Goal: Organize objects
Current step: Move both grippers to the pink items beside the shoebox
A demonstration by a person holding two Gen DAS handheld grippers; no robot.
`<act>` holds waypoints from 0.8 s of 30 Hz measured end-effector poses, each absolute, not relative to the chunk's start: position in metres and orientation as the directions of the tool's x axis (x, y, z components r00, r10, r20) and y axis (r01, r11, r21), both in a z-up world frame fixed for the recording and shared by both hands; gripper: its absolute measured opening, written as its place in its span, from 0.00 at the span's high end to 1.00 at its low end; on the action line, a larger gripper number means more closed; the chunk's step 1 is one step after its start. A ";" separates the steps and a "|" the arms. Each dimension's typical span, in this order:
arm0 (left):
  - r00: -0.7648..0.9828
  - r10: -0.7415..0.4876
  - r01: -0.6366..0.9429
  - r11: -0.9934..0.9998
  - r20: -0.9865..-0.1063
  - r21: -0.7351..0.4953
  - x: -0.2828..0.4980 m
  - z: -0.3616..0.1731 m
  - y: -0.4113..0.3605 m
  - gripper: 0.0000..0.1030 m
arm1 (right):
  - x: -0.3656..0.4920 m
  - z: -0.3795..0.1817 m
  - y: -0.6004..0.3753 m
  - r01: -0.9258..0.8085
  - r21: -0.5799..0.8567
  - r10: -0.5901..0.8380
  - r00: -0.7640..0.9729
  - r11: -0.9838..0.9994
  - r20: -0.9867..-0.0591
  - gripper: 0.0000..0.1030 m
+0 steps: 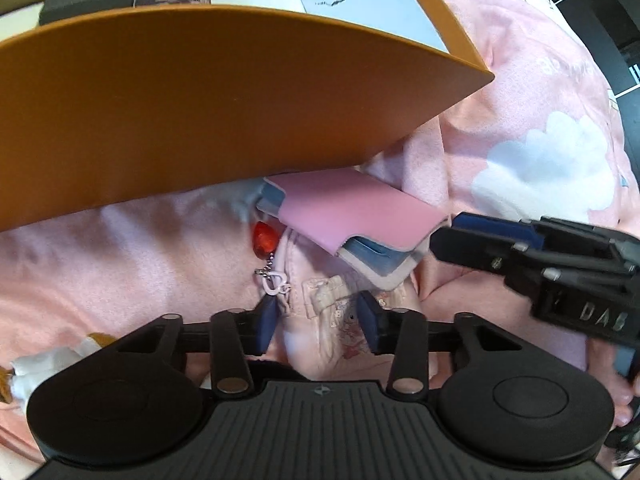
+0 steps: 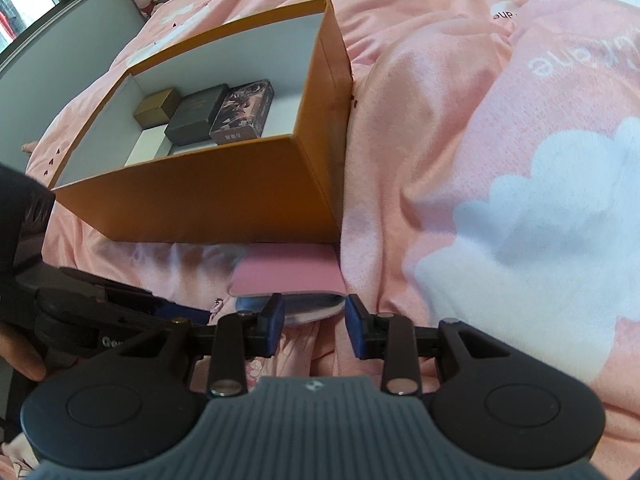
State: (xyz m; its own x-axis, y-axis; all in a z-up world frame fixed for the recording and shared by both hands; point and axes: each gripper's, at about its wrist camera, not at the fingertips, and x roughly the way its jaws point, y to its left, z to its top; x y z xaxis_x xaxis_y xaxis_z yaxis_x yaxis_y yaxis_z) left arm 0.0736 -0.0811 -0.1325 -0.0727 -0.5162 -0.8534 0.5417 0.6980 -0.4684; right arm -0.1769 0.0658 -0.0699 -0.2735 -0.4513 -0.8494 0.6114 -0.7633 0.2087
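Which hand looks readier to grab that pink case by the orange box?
Right, probably: its tool is open, fingers straddling the pink case. The left tool straddles the pale pink zip pouch.

Left claw [image 1: 320, 316] astride pink pouch [image 1: 324, 320], orange box [image 1: 200, 112] beyond

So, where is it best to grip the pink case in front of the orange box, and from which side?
Probably the near short end of the pink case, from the right gripper side: that end sticks out free, while the far end lies against the orange box.

Raised letters "DAB" stand on the right hand-held gripper [image 1: 444, 240]; the blanket's [image 2: 520, 128] print is unreadable.
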 end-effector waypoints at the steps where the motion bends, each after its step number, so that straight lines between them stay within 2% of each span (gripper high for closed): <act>1: -0.062 -0.518 0.544 0.699 -0.853 -0.464 0.072 -0.132 -0.080 0.64 | -0.178 -0.069 0.066 0.609 0.214 -0.456 -0.273 -0.764 -0.847 0.65; 3: -0.045 -0.533 0.540 0.699 -0.845 -0.469 0.069 -0.130 -0.074 0.71 | -0.180 -0.064 0.066 0.608 0.215 -0.462 -0.283 -0.764 -0.841 0.65; 6: -0.011 -0.556 0.556 0.688 -0.831 -0.467 0.064 -0.121 -0.067 0.74 | -0.183 -0.056 0.065 0.619 0.199 -0.463 -0.301 -0.759 -0.834 0.65; 14: 0.069 -0.599 0.571 0.680 -0.798 -0.461 0.054 -0.094 -0.046 0.76 | -0.186 -0.037 0.039 0.709 0.171 -0.484 -0.266 -0.684 -0.834 0.65; 24: 0.212 -0.665 0.576 0.677 -0.716 -0.458 0.049 -0.047 -0.020 0.78 | -0.190 -0.016 0.030 0.746 0.089 -0.475 -0.323 -0.660 -0.819 0.65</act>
